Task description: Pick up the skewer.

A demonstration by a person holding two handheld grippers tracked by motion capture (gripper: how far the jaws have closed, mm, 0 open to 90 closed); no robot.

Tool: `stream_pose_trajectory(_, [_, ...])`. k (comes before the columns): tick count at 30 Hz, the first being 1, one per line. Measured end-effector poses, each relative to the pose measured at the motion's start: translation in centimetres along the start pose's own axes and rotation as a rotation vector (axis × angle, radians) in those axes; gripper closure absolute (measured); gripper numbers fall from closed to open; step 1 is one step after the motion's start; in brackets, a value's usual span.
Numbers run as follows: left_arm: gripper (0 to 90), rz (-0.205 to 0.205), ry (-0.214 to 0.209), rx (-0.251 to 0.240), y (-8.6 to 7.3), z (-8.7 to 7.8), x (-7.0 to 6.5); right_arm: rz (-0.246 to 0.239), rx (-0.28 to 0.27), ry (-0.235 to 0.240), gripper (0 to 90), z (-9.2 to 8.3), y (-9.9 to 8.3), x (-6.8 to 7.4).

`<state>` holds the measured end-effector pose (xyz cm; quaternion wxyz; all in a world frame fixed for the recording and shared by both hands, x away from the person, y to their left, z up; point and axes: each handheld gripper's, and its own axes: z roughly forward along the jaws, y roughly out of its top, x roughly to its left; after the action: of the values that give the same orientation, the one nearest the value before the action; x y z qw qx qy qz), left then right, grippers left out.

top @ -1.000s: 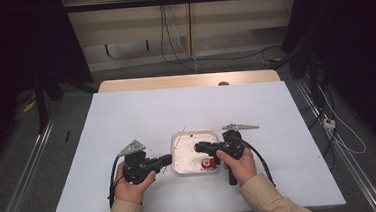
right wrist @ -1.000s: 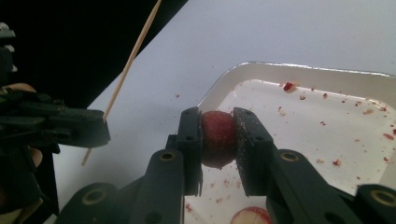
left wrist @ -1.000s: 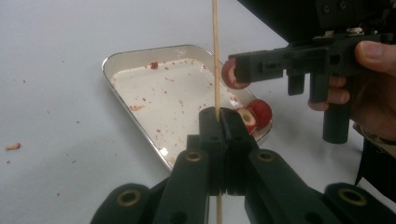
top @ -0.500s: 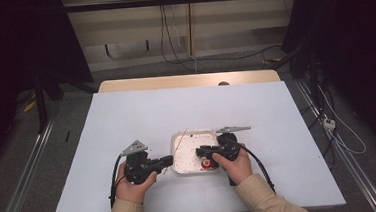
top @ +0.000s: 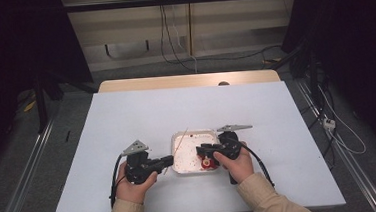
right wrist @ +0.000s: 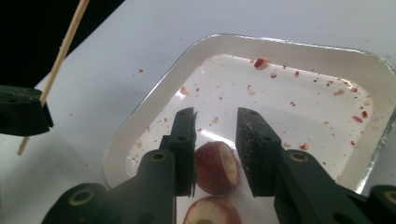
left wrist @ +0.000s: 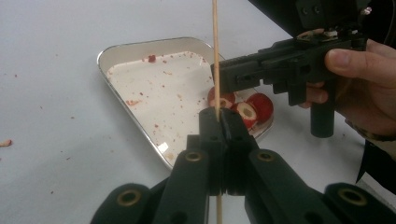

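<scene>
Thin wooden stick (left wrist: 215,56) pinched tight in left gripper (left wrist: 218,122) jaws. Right gripper (right wrist: 215,135) jaws apart around round red fruit piece (right wrist: 216,167) in shiny, crumb-speckled metal tray (right wrist: 140,116) on white desk (top: 141,114).

The high view looks forward and down over the whole table (top: 127,120), while both gripper views look closely along their jaws onto the shared tray (top: 176,139) (left wrist: 105,56) (right wrist: 327,51).
</scene>
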<state>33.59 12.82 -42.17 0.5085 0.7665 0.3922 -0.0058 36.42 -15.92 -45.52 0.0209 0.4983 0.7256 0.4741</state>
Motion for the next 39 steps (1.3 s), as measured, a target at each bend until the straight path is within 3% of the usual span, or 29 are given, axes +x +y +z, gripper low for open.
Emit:
stream_pose_trajectory(9, [89.0, -0.001, 0.005, 0.002, 0.0, -0.1, 0.1, -0.069, 0.024, -0.007, 65.0, 0.1, 0.8, 0.4])
stream_pose_trajectory(14, [89.0, -0.002, 0.004, 0.001, 0.0, -0.1, 0.1, -0.147, 0.080, -0.032, 64.2, 0.6, 0.8, 0.8])
stream_pose_trajectory(18, [89.0, 0.004, 0.006, 0.002, 0.0, -0.1, 0.1, -0.138, 0.113, -0.045, 72.5, 0.5, 0.7, 0.6])
stream_pose_trajectory(26, [89.0, 0.003, 0.010, 0.002, 0.0, -0.1, 0.0, -0.102, 0.102, -0.042, 72.7, -0.9, 0.6, -0.3])
stream_pose_trajectory(36, [89.0, 0.000, 0.004, 0.007, 0.0, 0.0, 0.0, -0.067, 0.100, -0.026, 74.5, -0.7, 0.2, -0.5])
stream_pose_trajectory(39, [89.0, -0.001, -0.005, 0.010, 0.0, 0.1, -0.1, 0.013, 0.041, 0.009, 74.6, -1.2, 0.7, -0.8])
